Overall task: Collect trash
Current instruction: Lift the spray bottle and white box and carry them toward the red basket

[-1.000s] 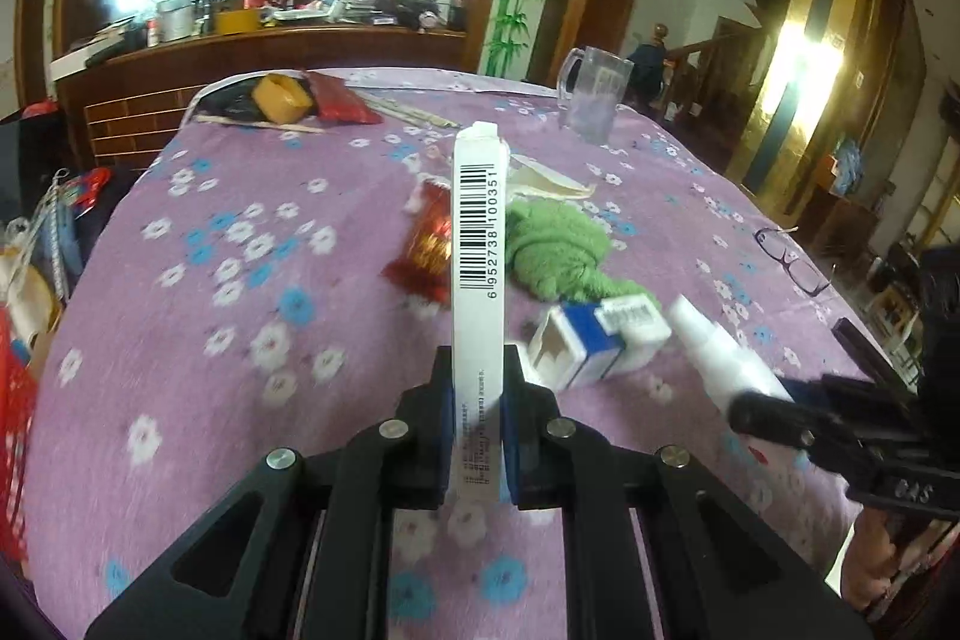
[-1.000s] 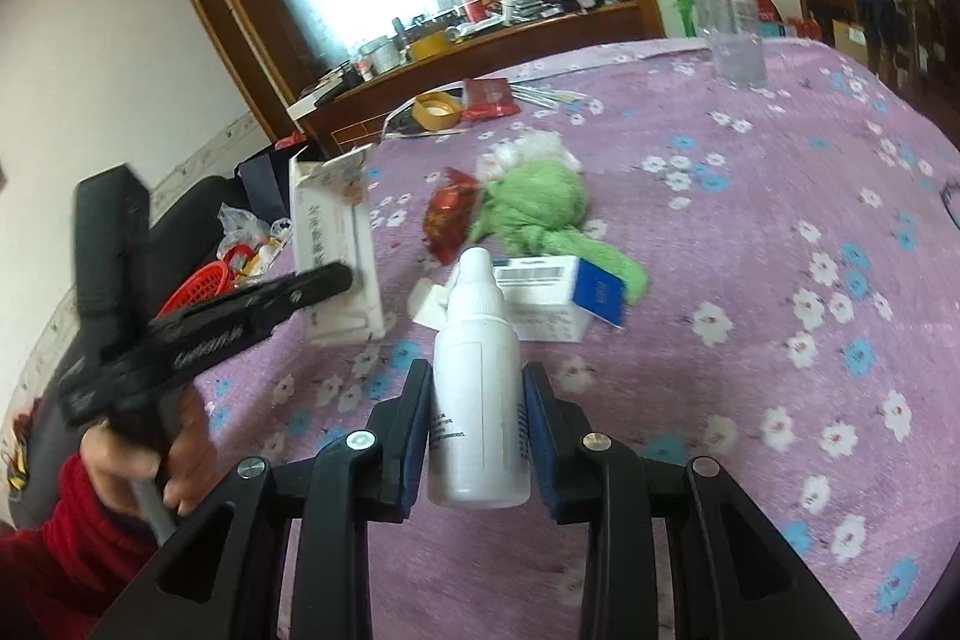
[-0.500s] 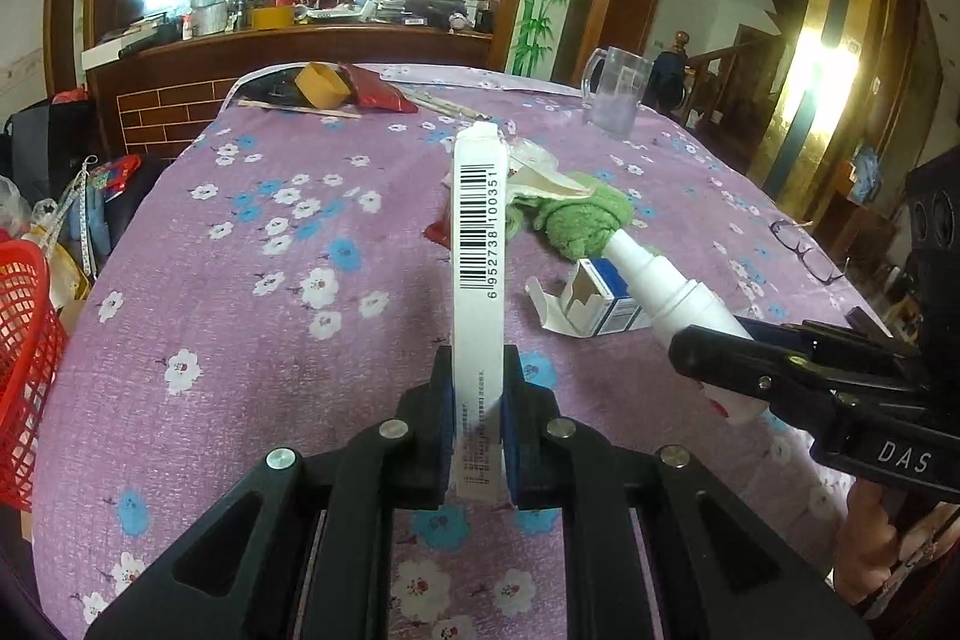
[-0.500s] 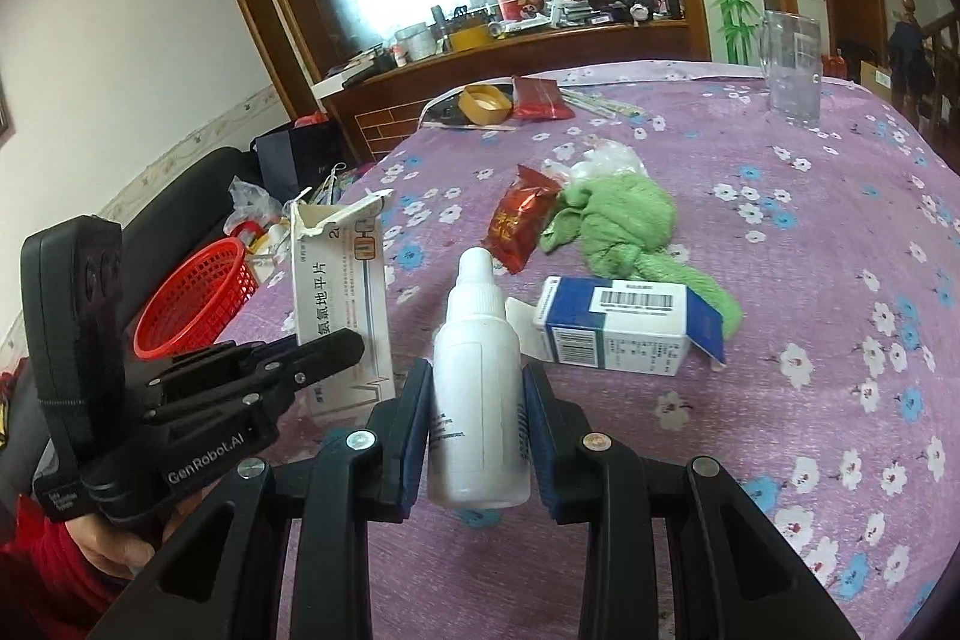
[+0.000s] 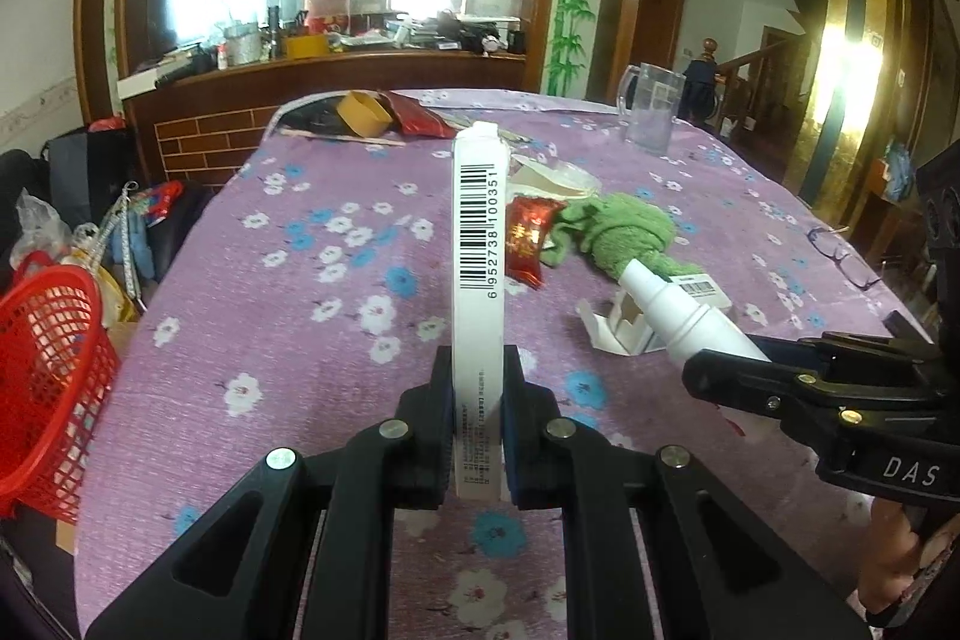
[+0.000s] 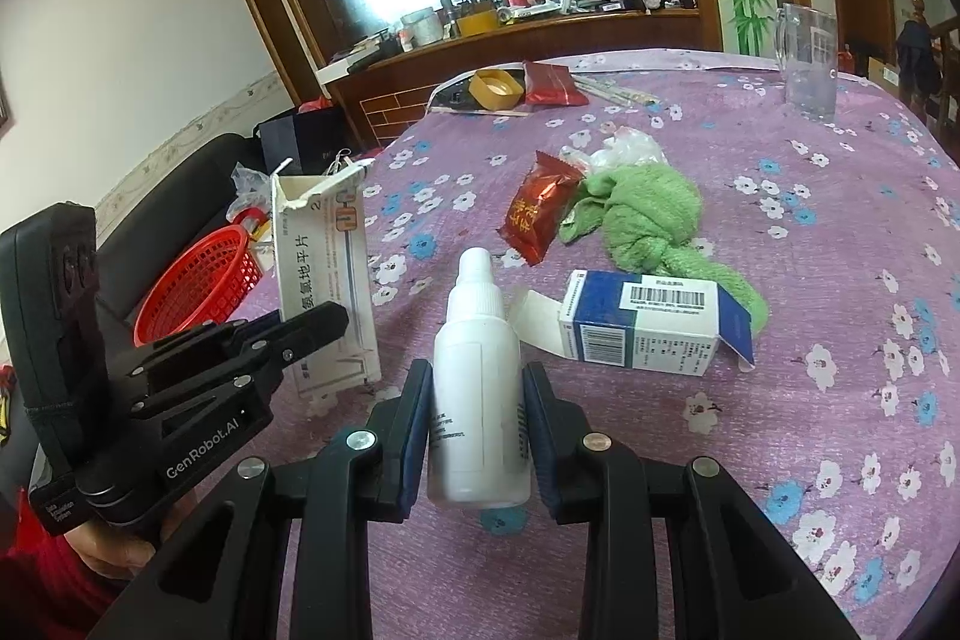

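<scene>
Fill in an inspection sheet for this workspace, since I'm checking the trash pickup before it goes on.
Surface: table under a purple floral tablecloth.
Job's things: flat white box and white dropper bottle both held; blue-and-white carton lying open and red snack wrapper on the cloth; red basket beside the table's left edge.
Clutter: green cloth, glass mug, tape roll, eyeglasses.
Grippers: left gripper shut on the flat white box; right gripper shut on the white dropper bottle.
Cables: nothing seen.
Surroundings: wooden sideboard crowded with items, below a large mirror.
</scene>
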Demonstrator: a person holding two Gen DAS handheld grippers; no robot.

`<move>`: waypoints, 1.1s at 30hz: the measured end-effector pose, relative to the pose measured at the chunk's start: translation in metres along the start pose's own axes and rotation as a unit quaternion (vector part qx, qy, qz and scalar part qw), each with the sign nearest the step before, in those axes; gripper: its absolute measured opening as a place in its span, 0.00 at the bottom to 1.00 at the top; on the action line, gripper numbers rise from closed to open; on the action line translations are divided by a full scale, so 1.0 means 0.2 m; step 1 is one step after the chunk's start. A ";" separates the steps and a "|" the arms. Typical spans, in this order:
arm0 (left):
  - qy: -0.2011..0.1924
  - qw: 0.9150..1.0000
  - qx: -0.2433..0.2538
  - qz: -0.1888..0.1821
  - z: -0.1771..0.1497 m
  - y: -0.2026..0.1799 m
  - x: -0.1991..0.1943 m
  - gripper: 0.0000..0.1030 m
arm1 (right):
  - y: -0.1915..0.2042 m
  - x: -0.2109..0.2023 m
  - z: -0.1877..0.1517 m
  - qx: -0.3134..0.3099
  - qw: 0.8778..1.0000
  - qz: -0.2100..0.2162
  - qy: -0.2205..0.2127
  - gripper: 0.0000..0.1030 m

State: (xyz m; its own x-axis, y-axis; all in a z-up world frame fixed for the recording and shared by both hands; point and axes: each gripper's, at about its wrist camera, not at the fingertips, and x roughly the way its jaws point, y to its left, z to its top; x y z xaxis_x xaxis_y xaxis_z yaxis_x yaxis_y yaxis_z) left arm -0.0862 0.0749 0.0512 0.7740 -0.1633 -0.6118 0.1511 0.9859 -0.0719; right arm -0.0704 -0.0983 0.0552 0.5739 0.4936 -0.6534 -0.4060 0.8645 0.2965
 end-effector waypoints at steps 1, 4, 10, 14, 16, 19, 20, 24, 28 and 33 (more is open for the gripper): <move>-0.001 1.000 0.001 0.003 0.00 0.00 0.00 0.12 | 0.01 0.00 0.00 -0.001 1.000 0.000 0.000 0.32; -0.002 1.000 0.000 0.010 0.00 0.02 0.00 0.12 | 0.02 0.00 0.01 -0.004 1.000 0.001 0.000 0.32; -0.008 1.000 0.002 0.022 0.00 0.03 -0.02 0.12 | 0.04 0.02 0.02 -0.008 1.000 0.003 0.003 0.32; -0.012 1.000 0.002 0.028 0.00 0.04 -0.03 0.12 | 0.06 0.03 0.04 -0.011 1.000 0.005 0.006 0.32; -0.012 0.999 0.001 0.030 0.00 0.05 -0.04 0.12 | 0.08 0.03 0.05 -0.013 1.000 0.005 0.006 0.32; -0.015 0.999 -0.001 0.034 0.00 0.07 -0.05 0.12 | 0.11 0.03 0.06 -0.018 1.000 0.006 0.006 0.32; -0.015 0.999 -0.002 0.034 0.00 0.07 -0.06 0.12 | 0.11 0.04 0.06 -0.020 1.000 0.007 0.006 0.32; -0.020 0.999 -0.005 0.038 0.00 0.11 -0.08 0.12 | 0.14 0.05 0.08 -0.026 1.000 0.009 0.008 0.32; -0.022 0.999 -0.010 0.041 0.00 0.14 -0.10 0.12 | 0.18 0.06 0.10 -0.034 0.999 0.013 0.008 0.32; -0.027 0.998 -0.020 0.046 0.00 0.20 -0.12 0.12 | 0.22 0.09 0.12 -0.044 0.999 0.017 0.011 0.32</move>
State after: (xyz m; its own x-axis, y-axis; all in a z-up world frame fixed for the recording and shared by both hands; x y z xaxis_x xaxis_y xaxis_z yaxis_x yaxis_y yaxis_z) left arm -0.0992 0.1179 0.0642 0.8152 -0.0736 -0.5744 0.0553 0.9973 -0.0493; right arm -0.0609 -0.0484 0.0734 0.5433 0.5188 -0.6600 -0.4863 0.8354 0.2562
